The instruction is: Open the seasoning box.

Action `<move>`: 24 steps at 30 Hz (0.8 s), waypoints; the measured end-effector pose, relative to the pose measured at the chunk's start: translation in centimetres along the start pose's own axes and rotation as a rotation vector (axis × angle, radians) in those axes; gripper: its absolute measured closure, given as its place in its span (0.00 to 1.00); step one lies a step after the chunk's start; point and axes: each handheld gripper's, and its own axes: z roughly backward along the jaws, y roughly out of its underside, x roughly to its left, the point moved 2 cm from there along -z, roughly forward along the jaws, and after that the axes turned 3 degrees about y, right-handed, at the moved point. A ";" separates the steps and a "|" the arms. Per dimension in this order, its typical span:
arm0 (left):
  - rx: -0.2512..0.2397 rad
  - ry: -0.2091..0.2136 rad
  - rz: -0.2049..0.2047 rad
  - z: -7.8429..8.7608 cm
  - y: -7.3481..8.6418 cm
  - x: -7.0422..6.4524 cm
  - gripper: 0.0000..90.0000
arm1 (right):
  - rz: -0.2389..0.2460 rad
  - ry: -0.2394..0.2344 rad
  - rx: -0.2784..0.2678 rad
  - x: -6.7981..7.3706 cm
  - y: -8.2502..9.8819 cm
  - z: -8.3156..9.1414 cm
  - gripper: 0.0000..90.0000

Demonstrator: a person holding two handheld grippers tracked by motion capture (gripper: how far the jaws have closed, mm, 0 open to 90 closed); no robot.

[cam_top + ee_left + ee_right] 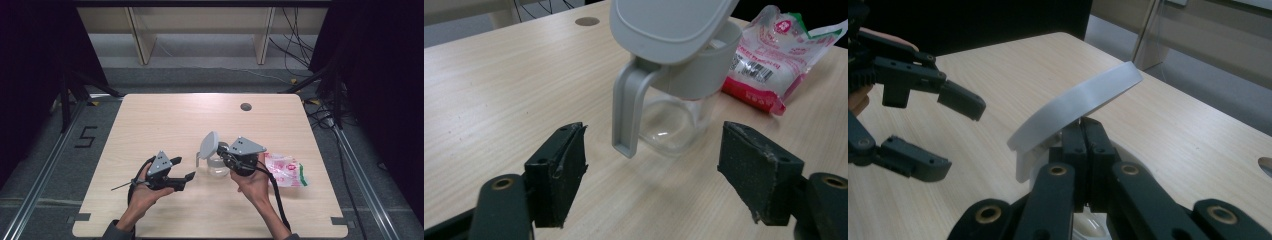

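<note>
Currently right gripper [1083, 145], jaws pressed together, props the jug [674, 100] lid [669, 25] open; left gripper [659, 165], jaws spread, should next take the handle [626, 115].

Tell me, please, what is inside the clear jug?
The jug looks empty: its bare bottom shows through the glass. The raised lid and grey collar hide its top.
</note>
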 end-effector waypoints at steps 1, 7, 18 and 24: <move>0.004 -0.004 0.000 0.1 0.1 0.0 0.26 | 0.014 -0.007 -0.001 0.1 -0.1 -0.1 1.00; 0.004 -0.003 0.016 0.4 0.5 0.0 0.24 | 0.022 -0.036 -0.005 0.9 -0.7 -0.8 1.00; 0.031 0.014 0.043 0.3 1.7 -0.6 0.21 | -0.008 -0.037 -0.004 0.4 0.0 0.8 0.97; 0.040 0.006 0.045 0.3 2.2 -0.9 0.18 | -0.010 0.020 0.005 -1.4 2.7 4.6 0.98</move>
